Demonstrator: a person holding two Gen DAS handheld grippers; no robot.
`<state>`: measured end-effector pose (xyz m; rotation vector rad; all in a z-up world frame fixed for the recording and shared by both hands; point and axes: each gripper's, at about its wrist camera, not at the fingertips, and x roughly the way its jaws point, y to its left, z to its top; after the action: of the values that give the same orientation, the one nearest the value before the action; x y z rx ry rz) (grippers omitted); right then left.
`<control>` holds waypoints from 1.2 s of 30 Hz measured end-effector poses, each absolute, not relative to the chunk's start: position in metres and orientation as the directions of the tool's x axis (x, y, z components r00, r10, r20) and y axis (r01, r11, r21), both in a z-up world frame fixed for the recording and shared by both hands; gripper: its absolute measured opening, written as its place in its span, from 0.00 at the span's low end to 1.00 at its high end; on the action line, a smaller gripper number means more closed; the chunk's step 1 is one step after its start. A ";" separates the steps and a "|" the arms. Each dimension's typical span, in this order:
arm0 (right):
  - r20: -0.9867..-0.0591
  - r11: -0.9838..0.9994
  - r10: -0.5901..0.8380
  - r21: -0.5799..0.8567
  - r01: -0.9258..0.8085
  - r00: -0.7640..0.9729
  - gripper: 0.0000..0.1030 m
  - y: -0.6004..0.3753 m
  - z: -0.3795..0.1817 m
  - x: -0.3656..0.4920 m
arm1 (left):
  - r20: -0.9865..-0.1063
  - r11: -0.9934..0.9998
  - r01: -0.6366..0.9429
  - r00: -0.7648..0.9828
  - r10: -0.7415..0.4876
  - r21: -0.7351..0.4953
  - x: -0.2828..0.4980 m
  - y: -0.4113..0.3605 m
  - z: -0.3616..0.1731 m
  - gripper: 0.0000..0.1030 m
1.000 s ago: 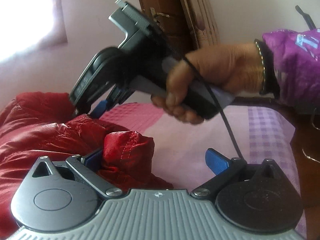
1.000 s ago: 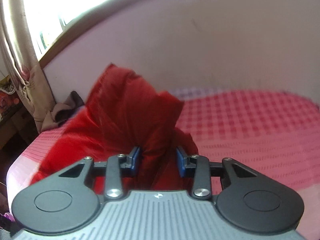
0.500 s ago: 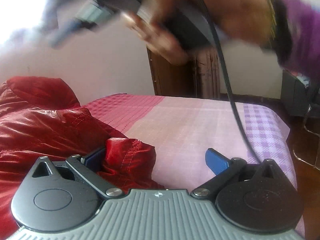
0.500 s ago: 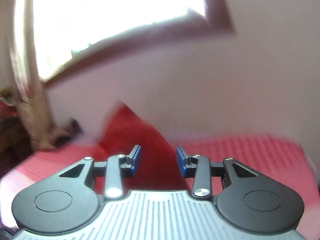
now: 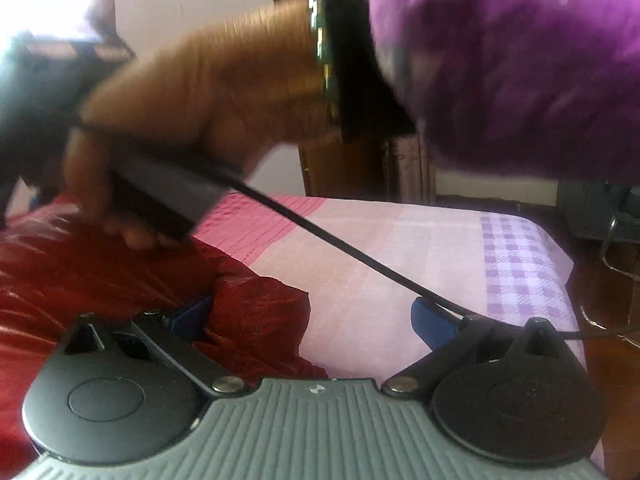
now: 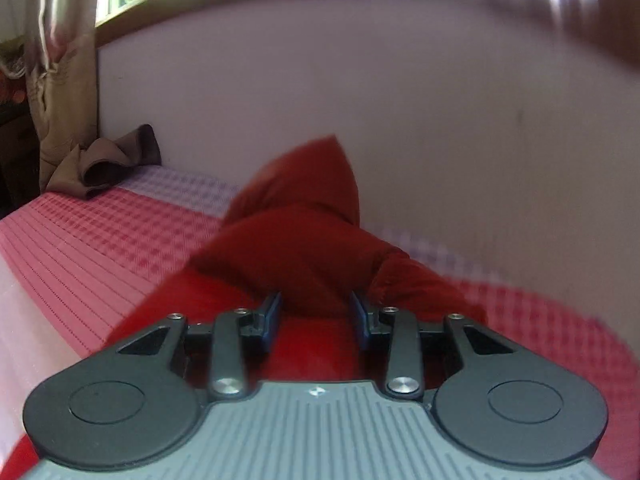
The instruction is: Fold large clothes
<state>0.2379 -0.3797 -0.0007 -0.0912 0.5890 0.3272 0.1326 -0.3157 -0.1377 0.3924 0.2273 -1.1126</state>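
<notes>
A red puffy jacket (image 5: 80, 280) lies on the bed at the left of the left wrist view. My left gripper (image 5: 312, 316) is wide open; a fold of the jacket bulges against its left finger (image 5: 192, 314), while the right finger (image 5: 432, 324) is over bare sheet. In the right wrist view my right gripper (image 6: 316, 316) holds its blue pads close on a bunch of red jacket (image 6: 304, 240), whose hood peaks beyond it. The hand holding the right gripper (image 5: 192, 120) crosses above the jacket in the left wrist view.
The bed has a pink and lilac checked sheet (image 5: 400, 260). A brown cloth (image 6: 104, 164) lies at the bed's far corner by a curtain (image 6: 60, 60). A wall runs along the bed. A wooden door (image 5: 340, 168) and dark furniture (image 5: 600, 208) stand beyond the bed's end.
The right gripper swung up with the red fabric and has come back down over the jacket. The hand holding it moved across and closer to the left camera. The left gripper stayed open and still.
</notes>
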 end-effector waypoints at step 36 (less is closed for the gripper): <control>-0.355 0.918 0.380 0.259 -0.301 0.854 0.35 -0.433 -0.073 0.230 | -0.228 0.604 0.795 0.579 -0.782 -0.051 0.170 -0.208 -0.086 0.82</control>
<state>0.2302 -0.4331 -0.0725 0.1980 0.4121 0.3602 0.1698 -0.2078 -0.0855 0.0586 0.2375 -0.9229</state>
